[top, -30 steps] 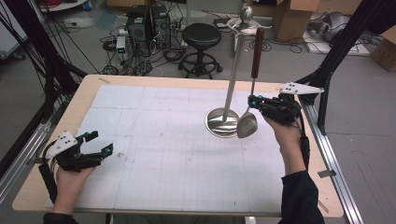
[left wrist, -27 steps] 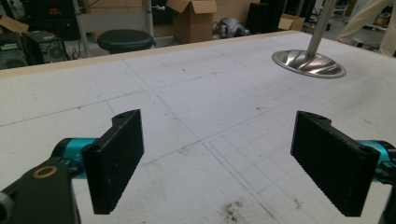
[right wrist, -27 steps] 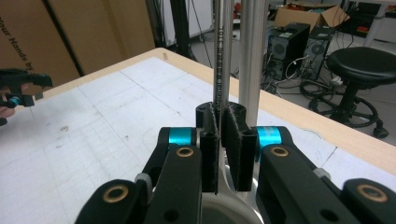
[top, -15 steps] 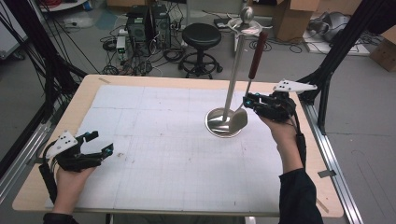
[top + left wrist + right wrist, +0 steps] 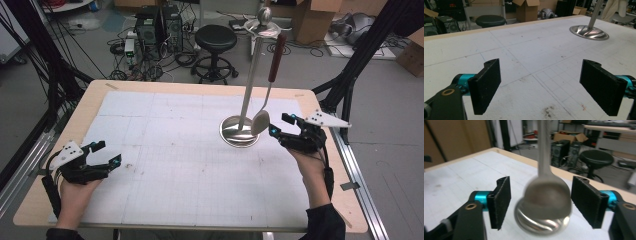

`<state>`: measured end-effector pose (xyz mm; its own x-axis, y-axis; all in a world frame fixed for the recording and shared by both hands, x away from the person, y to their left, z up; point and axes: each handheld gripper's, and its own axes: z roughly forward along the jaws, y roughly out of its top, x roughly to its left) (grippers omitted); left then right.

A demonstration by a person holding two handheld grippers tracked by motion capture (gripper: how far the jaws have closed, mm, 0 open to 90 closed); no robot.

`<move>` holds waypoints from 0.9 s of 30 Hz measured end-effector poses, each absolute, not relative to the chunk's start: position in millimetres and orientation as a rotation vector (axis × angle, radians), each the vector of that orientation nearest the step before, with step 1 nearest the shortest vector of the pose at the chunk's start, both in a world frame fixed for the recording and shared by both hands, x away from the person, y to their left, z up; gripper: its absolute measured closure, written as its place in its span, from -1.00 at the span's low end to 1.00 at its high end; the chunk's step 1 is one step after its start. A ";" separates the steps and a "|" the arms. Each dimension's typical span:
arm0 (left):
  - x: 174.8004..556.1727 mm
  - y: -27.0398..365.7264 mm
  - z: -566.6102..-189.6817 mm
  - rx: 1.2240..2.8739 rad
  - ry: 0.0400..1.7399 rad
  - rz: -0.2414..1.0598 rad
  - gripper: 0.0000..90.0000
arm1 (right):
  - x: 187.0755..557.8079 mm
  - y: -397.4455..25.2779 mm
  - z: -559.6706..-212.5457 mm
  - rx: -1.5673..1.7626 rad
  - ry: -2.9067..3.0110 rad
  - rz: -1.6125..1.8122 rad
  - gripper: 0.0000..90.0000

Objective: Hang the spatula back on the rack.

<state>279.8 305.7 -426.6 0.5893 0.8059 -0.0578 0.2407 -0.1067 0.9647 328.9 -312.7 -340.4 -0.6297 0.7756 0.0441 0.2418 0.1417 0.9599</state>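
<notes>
A metal utensil stand (image 5: pixel 240 134) with a round base and a tall pole rises at the table's right middle. A spoon (image 5: pixel 260 121) with a dark red handle hangs from its top, the bowl just above the base. My right gripper (image 5: pixel 279 124) is open right beside the spoon's bowl. In the right gripper view the blurred bowl (image 5: pixel 546 197) hangs between the spread jaws of my right gripper (image 5: pixel 544 200), touching neither, above the stand's base (image 5: pixel 541 227). At the near left of the table, my left gripper (image 5: pixel 108 153) is open and holds nothing; the stand's base (image 5: pixel 589 32) shows far off beyond that gripper (image 5: pixel 541 87).
A white gridded mat (image 5: pixel 175 150) covers the wooden table (image 5: pixel 95 97). Black frame struts (image 5: pixel 345 85) stand at the right edge and a metal rail (image 5: pixel 360 190) runs along it. A black stool (image 5: pixel 215 40), computers and boxes sit on the floor beyond.
The spoon's bowl has swung in toward the stand's pole. My right gripper has drawn back a little toward the person. My left gripper has stayed put.
</notes>
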 end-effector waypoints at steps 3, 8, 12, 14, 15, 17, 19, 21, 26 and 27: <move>279.6 304.3 -427.3 1.655 0.883 0.605 -0.61 | 319.3 -321.5 -358.3 1.017 1.918 1.492 -0.44; 280.0 300.5 -430.0 1.685 0.882 0.607 -0.61 | 303.0 -330.8 -386.0 1.089 1.898 1.449 -0.52; 280.2 298.7 -430.8 1.691 0.880 0.632 -0.62 | 291.0 -334.0 -407.7 1.142 1.925 1.418 -0.44; 280.9 298.8 -431.3 1.685 0.887 0.638 -0.62 | 286.8 -335.7 -417.6 1.151 1.938 1.383 -0.43; 281.5 298.7 -431.7 1.679 0.890 0.640 -0.62 | 285.3 -337.2 -421.8 1.160 1.938 1.364 -0.41; 283.0 298.1 -432.4 1.665 0.891 0.636 -0.62 | 283.3 -340.3 -428.1 1.192 1.926 1.349 -0.41; 284.6 297.1 -433.5 1.666 0.890 0.631 -0.63 | 282.4 -344.0 -430.9 1.219 1.906 1.354 -0.41; 285.7 295.6 -434.8 1.677 0.887 0.627 -0.63 | 282.1 -348.2 -432.8 1.240 1.886 1.355 -0.41; 286.8 293.8 -436.1 1.691 0.888 0.621 -0.62 | 279.8 -353.5 -437.7 1.269 1.854 1.356 -0.42; 286.7 293.9 -436.0 1.691 0.887 0.622 -0.62 | 279.6 -353.3 -438.6 1.264 1.859 1.349 -0.43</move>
